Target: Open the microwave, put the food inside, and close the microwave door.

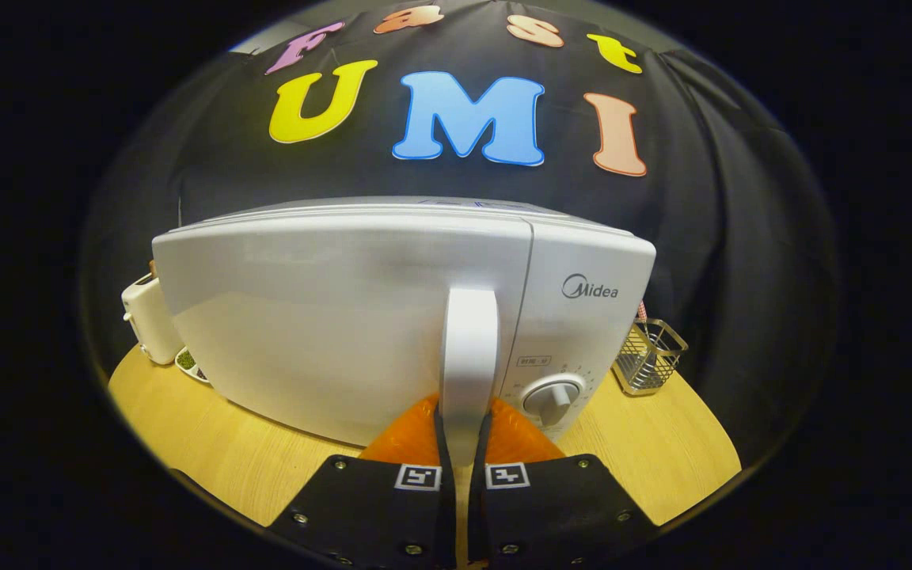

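A white microwave (pixel 329 317) stands on the wooden table (pixel 210 451), its door closed against the body. A tall white door handle (pixel 469 348) runs down the door's right side, beside the control panel with a round knob (pixel 552 398). My gripper (pixel 464 439) is shut on the lower end of that handle, one finger pressed on each side of it. No food item can be made out.
A white toaster (pixel 149 317) stands left of the microwave, with a small dish (pixel 189 365) of something green at its foot. A wire mesh holder (pixel 650 356) sits on the table to the right of the microwave.
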Demonstrator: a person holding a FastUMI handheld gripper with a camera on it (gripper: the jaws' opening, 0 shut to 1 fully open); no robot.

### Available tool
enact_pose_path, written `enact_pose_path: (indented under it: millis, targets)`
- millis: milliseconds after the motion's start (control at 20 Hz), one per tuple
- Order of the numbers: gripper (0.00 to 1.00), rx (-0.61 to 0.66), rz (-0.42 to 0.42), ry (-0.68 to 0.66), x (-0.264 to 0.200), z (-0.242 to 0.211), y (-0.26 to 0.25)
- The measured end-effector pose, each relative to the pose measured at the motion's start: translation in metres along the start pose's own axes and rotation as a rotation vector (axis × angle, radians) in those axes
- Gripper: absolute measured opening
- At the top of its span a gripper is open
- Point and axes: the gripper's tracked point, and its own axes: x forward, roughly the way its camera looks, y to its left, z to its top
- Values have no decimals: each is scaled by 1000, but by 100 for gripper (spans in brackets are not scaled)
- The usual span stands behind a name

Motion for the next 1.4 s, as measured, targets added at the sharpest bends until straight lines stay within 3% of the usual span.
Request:
enact_pose_path:
  millis: [200,350,750,1400]
  targets:
    - [6,-7,-8,22,-6,-3,1]
    - [6,-69,-6,-6,-36,-15,8]
    - [6,-47,40,105,-77,-35,26]
    - [6,-36,76,129,-144,-61,71]
